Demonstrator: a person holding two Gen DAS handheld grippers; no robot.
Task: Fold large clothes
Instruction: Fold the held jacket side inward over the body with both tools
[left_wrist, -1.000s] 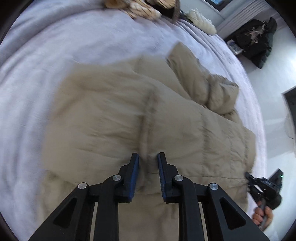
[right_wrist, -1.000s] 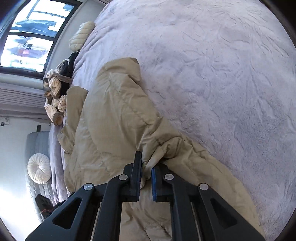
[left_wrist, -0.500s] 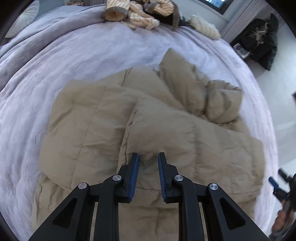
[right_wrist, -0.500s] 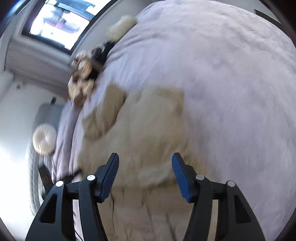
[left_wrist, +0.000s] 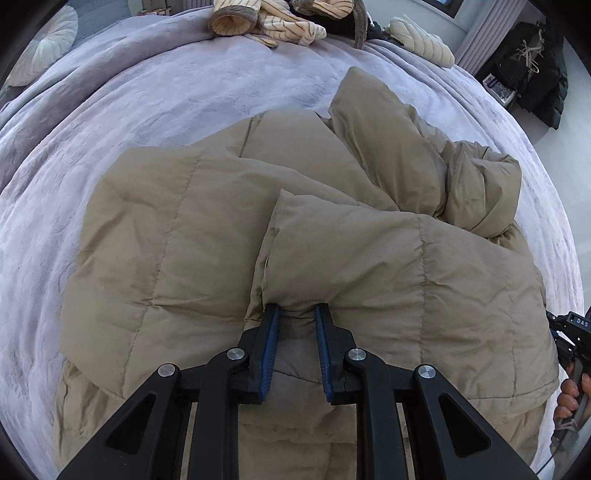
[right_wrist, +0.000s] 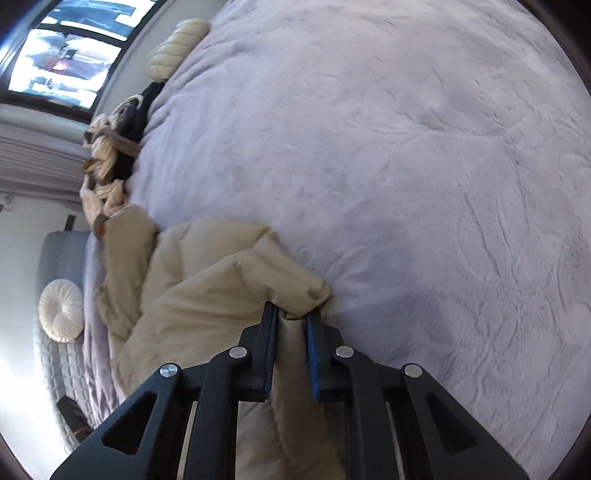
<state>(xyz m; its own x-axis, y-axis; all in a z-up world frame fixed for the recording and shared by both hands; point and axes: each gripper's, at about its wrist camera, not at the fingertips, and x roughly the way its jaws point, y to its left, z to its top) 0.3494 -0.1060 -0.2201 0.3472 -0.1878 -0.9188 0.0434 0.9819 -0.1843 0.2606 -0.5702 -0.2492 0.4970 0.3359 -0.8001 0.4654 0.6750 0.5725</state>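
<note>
Left tool (left_wrist: 295, 308) pinches the folded-over panel of the tan puffer jacket (left_wrist: 207, 236) mid-frame on the lavender bed (left_wrist: 110, 110), while the right tool (right_wrist: 291, 314) is closing on the jacket's corner, seemingly readying both ends for folding.

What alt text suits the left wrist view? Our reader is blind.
The left gripper pinches a fold of a tan puffer coat spread on a lilac bed cover. The right gripper, in a hand, shows at the right edge.
</note>
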